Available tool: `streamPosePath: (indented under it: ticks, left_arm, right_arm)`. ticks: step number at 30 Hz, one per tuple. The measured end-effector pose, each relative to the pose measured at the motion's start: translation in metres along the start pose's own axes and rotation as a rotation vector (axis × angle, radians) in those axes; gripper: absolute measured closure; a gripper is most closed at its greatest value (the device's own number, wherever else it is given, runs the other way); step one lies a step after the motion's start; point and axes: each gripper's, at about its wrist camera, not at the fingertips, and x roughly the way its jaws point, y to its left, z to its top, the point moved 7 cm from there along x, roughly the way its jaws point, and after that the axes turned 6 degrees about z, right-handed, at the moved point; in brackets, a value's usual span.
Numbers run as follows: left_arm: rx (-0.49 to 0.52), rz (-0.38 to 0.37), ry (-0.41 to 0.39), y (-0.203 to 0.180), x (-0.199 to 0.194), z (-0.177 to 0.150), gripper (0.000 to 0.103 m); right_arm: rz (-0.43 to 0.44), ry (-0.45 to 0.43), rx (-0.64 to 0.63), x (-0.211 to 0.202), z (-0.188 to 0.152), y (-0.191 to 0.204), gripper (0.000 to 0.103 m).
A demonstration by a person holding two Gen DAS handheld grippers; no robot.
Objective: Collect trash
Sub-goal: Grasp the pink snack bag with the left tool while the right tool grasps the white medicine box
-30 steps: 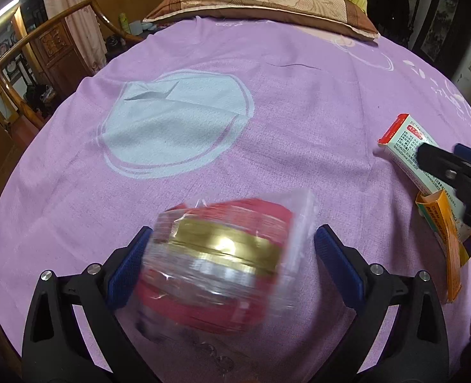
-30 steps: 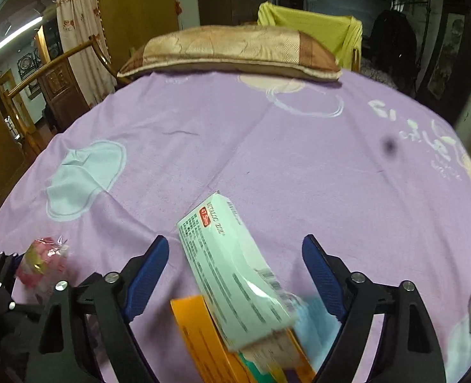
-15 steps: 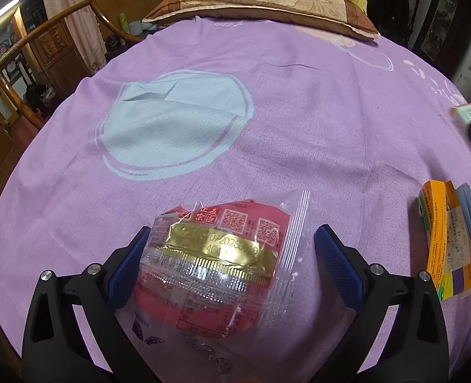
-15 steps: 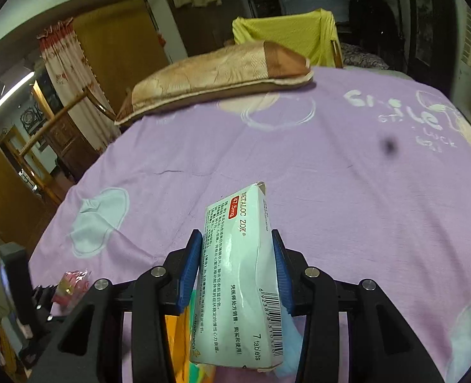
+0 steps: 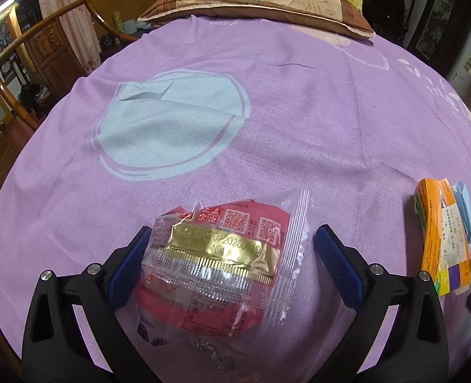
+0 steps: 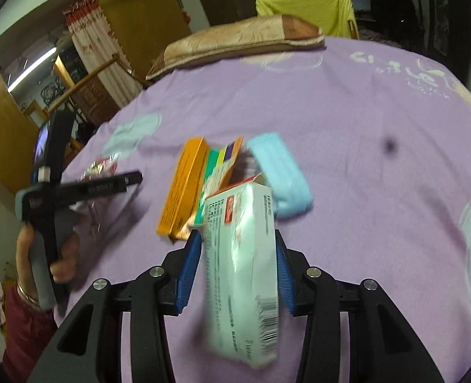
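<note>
A red and gold snack wrapper in clear plastic (image 5: 222,261) lies on the purple bedsheet (image 5: 299,111) between the open fingers of my left gripper (image 5: 232,265); the left pad touches its edge, the right pad stands apart. My right gripper (image 6: 238,255) is shut on a white medicine box (image 6: 241,261) and holds it above the sheet. Just beyond it lie an orange box (image 6: 184,185) with coloured paper and a light blue face mask (image 6: 280,175). The orange box also shows in the left wrist view (image 5: 439,233).
A brown pillow (image 5: 254,3) lies at the far end of the bed, with a yellow cloth (image 6: 305,9) behind it. A wooden bed rail (image 5: 21,63) and curtain stand at the left. The left gripper and the hand holding it show in the right wrist view (image 6: 56,204).
My right gripper closed on the white box, lifted it and swung left and down toward the orange box and mask. The left gripper stayed open around the wrapper.
</note>
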Motion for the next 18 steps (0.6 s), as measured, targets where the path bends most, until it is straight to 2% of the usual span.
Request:
streamPosePath:
  ticks: [3, 5, 10, 15, 16, 18]
  left_arm:
    - [-0.001, -0.042, 0.004, 0.004, -0.006, -0.006, 0.007]
    - [0.016, -0.028, 0.011, 0.008, -0.008, -0.012, 0.007]
    - [0.001, -0.027, 0.011, 0.014, -0.008, -0.013, 0.007]
    - [-0.010, -0.035, -0.004, 0.012, -0.009, -0.008, 0.007]
    - [-0.014, -0.043, -0.011, 0.012, -0.010, -0.009, 0.008]
    - [-0.020, -0.079, -0.029, 0.011, -0.015, -0.009, 0.023]
  right_arm:
    - [-0.008, 0.018, -0.044, 0.003, -0.007, 0.010, 0.058]
    - [-0.016, 0.029, -0.066, 0.006, -0.009, 0.014, 0.057]
    - [-0.041, 0.068, -0.071, 0.016, -0.013, 0.012, 0.047]
    - [-0.069, 0.064, -0.089, 0.020, -0.014, 0.012, 0.047]
    - [-0.069, 0.060, -0.089, 0.020, -0.014, 0.012, 0.052]
    - [-0.069, 0.054, -0.088, 0.019, -0.014, 0.012, 0.058]
